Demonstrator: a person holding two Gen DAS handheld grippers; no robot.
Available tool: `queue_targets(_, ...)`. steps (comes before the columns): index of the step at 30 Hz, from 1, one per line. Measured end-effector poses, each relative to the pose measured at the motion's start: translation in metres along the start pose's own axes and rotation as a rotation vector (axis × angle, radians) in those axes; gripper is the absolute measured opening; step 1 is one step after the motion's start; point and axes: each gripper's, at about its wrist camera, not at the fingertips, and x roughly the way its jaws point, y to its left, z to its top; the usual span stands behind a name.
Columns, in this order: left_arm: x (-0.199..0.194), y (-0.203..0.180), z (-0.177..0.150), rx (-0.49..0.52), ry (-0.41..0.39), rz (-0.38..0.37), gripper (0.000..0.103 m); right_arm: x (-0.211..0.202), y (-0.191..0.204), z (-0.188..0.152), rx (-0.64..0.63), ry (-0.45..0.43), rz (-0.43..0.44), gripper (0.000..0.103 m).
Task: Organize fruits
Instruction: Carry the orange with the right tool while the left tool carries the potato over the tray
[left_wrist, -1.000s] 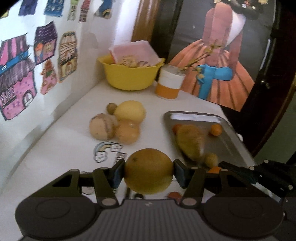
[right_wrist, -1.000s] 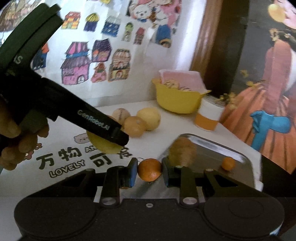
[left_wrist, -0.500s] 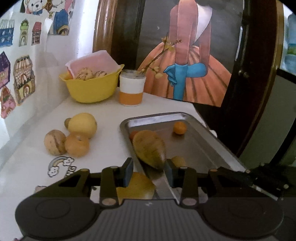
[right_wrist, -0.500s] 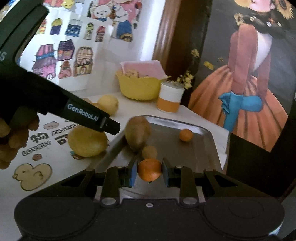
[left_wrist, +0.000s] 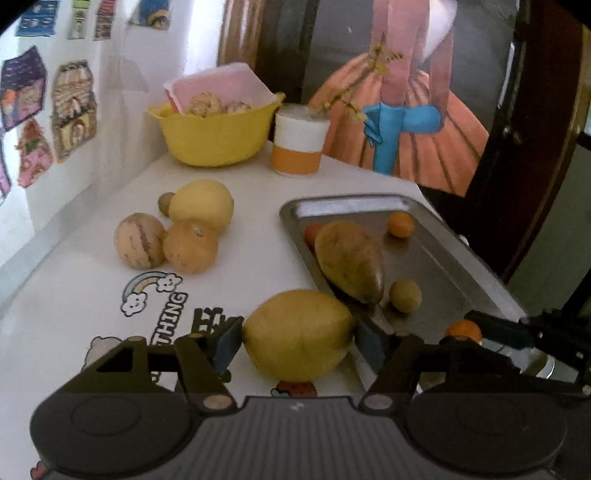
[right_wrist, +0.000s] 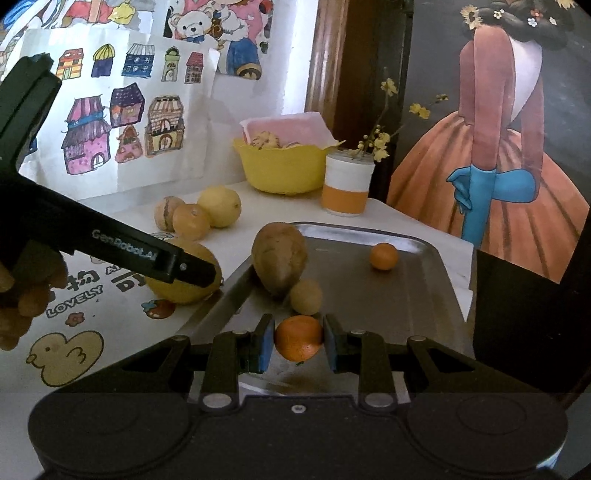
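A large yellow fruit (left_wrist: 299, 334) (right_wrist: 181, 280) rests on the white table against the left rim of the metal tray (left_wrist: 443, 266) (right_wrist: 406, 302). My left gripper (left_wrist: 299, 343) spans it, both pads touching its sides. My right gripper (right_wrist: 299, 339) is shut on a small orange (right_wrist: 299, 338) (left_wrist: 460, 328), held just above the tray's near end. On the tray lie a brown mango-like fruit (left_wrist: 351, 258) (right_wrist: 279, 258), a small tan fruit (left_wrist: 405, 295) (right_wrist: 306, 297) and another small orange (left_wrist: 401, 224) (right_wrist: 384, 256).
A striped melon (left_wrist: 138, 240), an orange-yellow fruit (left_wrist: 190, 245), a lemon (left_wrist: 201, 205) and a small brown fruit (left_wrist: 166, 202) cluster on the table's left. A yellow bowl (left_wrist: 218, 136) and a white-and-orange jar (left_wrist: 299, 147) stand at the back. The wall runs along the left.
The right gripper carried its orange from the table to over the tray. The left gripper's yellow fruit came down beside the tray; its fingers, narrower half a second ago, now span the fruit.
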Motion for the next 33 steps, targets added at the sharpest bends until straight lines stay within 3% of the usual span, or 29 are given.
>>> queue_targets(5,0.008,0.01,-0.003,-0.058,0.003,-0.034,0.069,0.003,0.002,0.001,-0.007,0.009,0.0,0.03)
queue_targets(21,0.001,0.01,-0.005,-0.083,-0.022,-0.021,0.067,0.009,0.004,0.002,-0.013,0.034,0.017,0.031)
queue_targets(33,-0.007,-0.015,-0.003,-0.03,-0.05,-0.07,0.067,0.009,0.004,0.001,-0.019,0.036,0.019,0.031)
